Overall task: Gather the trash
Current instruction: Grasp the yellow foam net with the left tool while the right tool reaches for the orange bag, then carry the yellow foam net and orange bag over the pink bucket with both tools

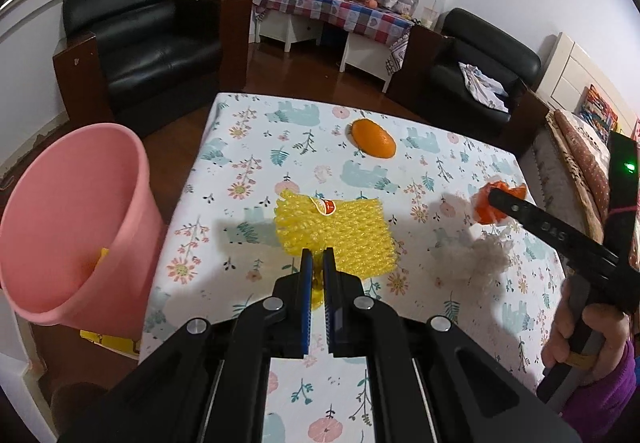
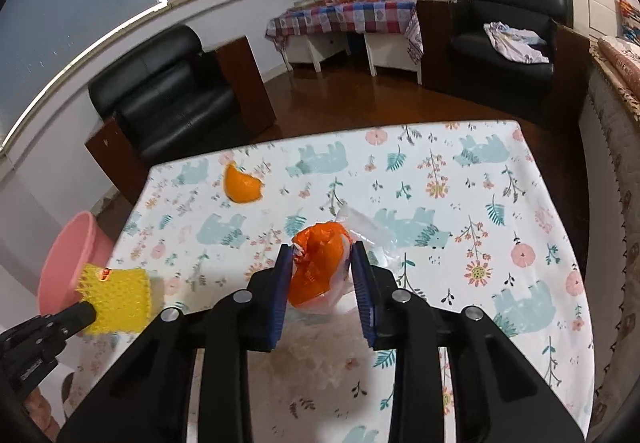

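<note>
There are two grippers. The left gripper [image 1: 318, 253] is squeezed tight on one yellow foam net [image 1: 334, 233], pinching its near edge, and the net has one small sticker [image 1: 325, 206] on it. In the right wrist view the net [image 2: 116, 299] hangs off the table's left edge, close to the bucket. The right gripper [image 2: 320, 253] has one crumpled orange bag [image 2: 316, 267] between its two blue pads [image 2: 280, 291]. The pads sit right up against the bag on both sides, so it looks held (part of the bag is clear plastic and sticks out past the tips). One person's hand [image 1: 588, 331] in a purple sleeve holds the right gripper's handle.

One piece of orange peel [image 1: 374, 138] lies alone near the far side of the table [image 1: 248, 147], well apart from both grippers. One fluffy white wad [image 1: 474, 257] lies on the flowered cloth just beside the right gripper. One pink bucket [image 1: 76, 219] stands beside the table on the left, with something yellow inside it. Two black chairs [image 1: 144, 39] stand at the back of the room.
</note>
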Demonstrator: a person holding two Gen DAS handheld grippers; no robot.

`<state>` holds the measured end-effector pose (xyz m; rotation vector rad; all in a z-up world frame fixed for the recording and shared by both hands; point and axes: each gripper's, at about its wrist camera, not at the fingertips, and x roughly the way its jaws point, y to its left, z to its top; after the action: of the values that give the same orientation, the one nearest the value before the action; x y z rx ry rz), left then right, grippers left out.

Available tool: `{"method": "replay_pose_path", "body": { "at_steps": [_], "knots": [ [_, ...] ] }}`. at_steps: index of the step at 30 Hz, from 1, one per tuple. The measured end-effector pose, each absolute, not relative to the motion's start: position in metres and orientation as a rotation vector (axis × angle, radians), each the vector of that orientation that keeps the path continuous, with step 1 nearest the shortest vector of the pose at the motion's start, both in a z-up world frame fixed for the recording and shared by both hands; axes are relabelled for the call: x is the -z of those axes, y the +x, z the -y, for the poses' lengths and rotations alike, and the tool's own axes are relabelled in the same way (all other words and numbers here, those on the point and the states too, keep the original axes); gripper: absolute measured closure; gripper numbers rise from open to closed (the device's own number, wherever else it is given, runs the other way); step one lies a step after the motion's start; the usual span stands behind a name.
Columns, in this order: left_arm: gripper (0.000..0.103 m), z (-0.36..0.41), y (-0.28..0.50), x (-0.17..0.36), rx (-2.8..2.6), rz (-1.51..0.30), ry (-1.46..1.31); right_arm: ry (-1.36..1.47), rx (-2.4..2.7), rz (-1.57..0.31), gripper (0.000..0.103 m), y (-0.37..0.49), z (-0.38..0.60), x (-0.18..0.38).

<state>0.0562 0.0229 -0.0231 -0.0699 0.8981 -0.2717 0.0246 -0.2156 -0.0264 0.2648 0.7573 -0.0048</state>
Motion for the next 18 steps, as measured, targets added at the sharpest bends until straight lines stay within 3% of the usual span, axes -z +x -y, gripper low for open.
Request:
{"method": "replay_pose_path", "body": {
  "at_steps": [18],
  "knots": [
    [0.099, -0.064, 0.04, -0.008, 0.184, -0.823, -0.131, 0.235, -0.174, -0.694, 0.072, -0.006, 0.164, -0.015]
  ]
}}
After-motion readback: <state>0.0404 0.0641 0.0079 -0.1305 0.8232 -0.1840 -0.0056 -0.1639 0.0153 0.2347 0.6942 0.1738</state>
